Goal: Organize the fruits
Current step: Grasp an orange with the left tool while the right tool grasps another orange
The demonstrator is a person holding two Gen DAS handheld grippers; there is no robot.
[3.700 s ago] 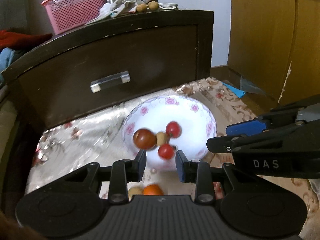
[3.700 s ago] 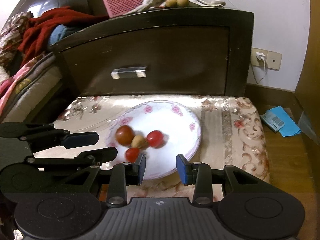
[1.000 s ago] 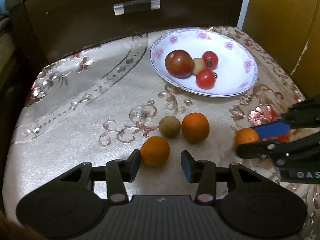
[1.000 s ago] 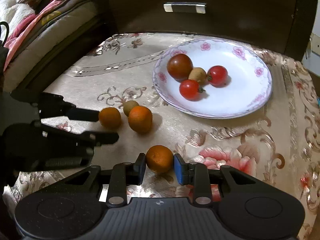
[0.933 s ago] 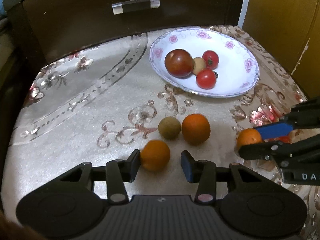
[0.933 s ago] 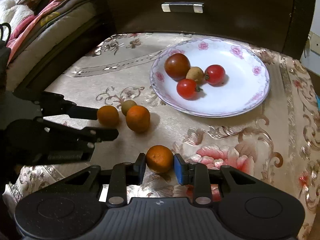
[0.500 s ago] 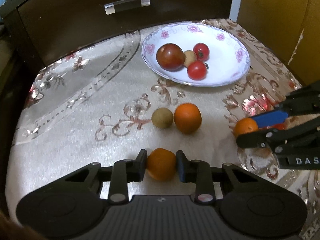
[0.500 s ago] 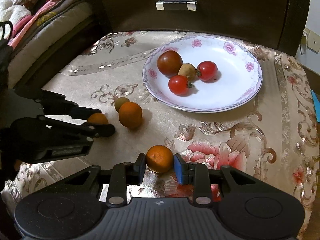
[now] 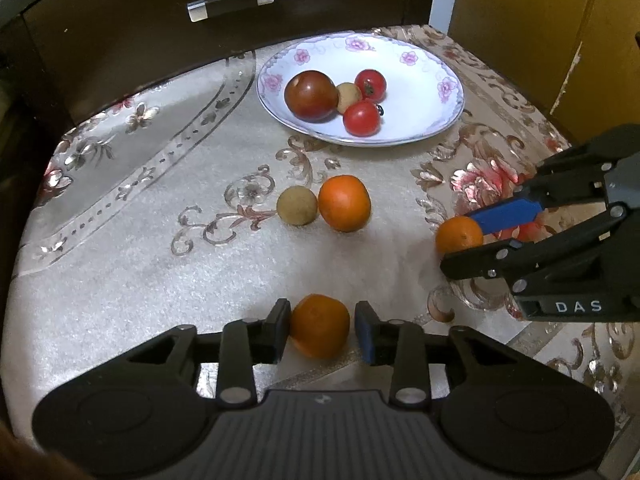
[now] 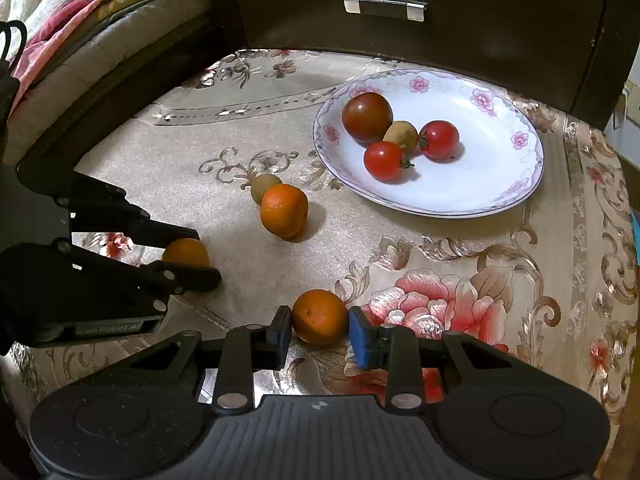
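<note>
My left gripper (image 9: 321,329) is shut on an orange mandarin (image 9: 319,326), held just above the cloth; it also shows in the right wrist view (image 10: 186,252). My right gripper (image 10: 319,330) is shut on a second mandarin (image 10: 319,316), which shows in the left wrist view (image 9: 458,234). A third mandarin (image 9: 344,208) lies on the cloth, touching a small tan-green longan (image 9: 297,211). The white floral plate (image 9: 424,96) holds a large dark tomato (image 9: 311,95), two red cherry tomatoes (image 9: 362,117) and a tan longan (image 9: 349,96).
The fruit sits on a floral-cloth-covered low table (image 9: 140,248). A dark wooden drawer front with a clear handle (image 9: 231,2) stands right behind it. Bedding (image 10: 60,20) lies to the left, a yellow wooden panel (image 9: 540,32) to the right.
My left gripper moved onto the near mandarin and closed on it. My right gripper closed on its mandarin. Both have pulled back slightly from the plate with the fruit.
</note>
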